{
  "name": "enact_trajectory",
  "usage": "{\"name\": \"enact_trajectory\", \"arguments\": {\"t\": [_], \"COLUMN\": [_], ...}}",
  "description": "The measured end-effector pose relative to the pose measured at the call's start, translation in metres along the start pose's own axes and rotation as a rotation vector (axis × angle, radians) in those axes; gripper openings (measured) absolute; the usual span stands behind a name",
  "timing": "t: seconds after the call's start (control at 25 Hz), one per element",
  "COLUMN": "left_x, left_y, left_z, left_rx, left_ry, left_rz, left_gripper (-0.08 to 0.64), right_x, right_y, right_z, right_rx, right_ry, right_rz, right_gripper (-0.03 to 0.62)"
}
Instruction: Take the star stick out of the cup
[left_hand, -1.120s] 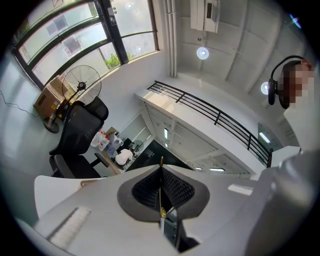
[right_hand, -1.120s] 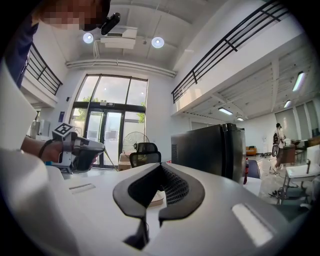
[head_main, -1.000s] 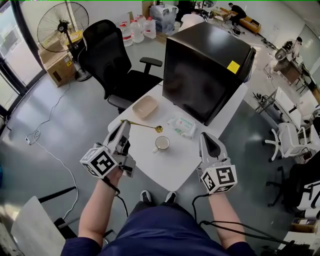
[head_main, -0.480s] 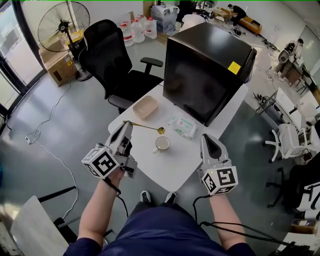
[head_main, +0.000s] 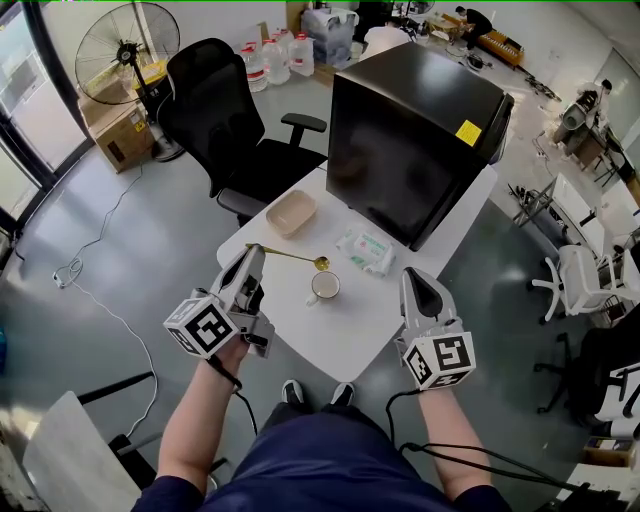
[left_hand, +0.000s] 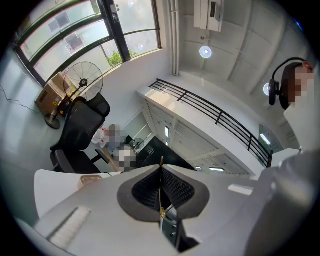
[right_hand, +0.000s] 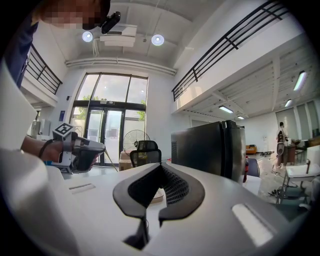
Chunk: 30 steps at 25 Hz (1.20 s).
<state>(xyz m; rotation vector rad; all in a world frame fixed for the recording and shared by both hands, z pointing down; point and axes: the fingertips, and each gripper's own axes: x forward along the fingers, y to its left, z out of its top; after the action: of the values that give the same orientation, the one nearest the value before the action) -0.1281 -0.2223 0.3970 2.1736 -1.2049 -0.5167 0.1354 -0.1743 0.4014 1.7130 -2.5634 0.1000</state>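
A thin gold star stick (head_main: 290, 254) hangs level above the white table (head_main: 350, 330), its star end (head_main: 320, 263) just beyond the rim of the white cup (head_main: 323, 288) and outside it. My left gripper (head_main: 255, 250) is shut on the stick's other end, left of the cup. In the left gripper view the gold stick (left_hand: 160, 192) runs up between the closed pads of the left gripper (left_hand: 161, 166). My right gripper (head_main: 413, 272) hovers right of the cup, shut with nothing in it. The right gripper view shows the right gripper (right_hand: 161, 165) closed and the left gripper (right_hand: 80, 152) across from it.
A beige bowl (head_main: 290, 213) and a packet of wipes (head_main: 365, 252) lie on the table behind the cup. A large black cabinet (head_main: 410, 130) stands at the table's far end. A black office chair (head_main: 215, 120) and a floor fan (head_main: 125, 45) stand to the left.
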Motion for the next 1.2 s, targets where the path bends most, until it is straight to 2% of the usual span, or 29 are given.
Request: {"name": "enact_trajectory", "arguments": {"t": [1.2], "left_x": [0.0051], "left_y": [0.0072], "left_z": [-0.0023], "left_rx": [-0.019], "left_ry": [0.019], "left_rz": [-0.006], "left_gripper": [0.009], "right_x": [0.0005], "right_y": [0.0007], "right_z": [-0.0016], "right_rx": [-0.008], "right_ry": [0.003], "right_rz": [-0.022], "right_gripper": [0.006]}}
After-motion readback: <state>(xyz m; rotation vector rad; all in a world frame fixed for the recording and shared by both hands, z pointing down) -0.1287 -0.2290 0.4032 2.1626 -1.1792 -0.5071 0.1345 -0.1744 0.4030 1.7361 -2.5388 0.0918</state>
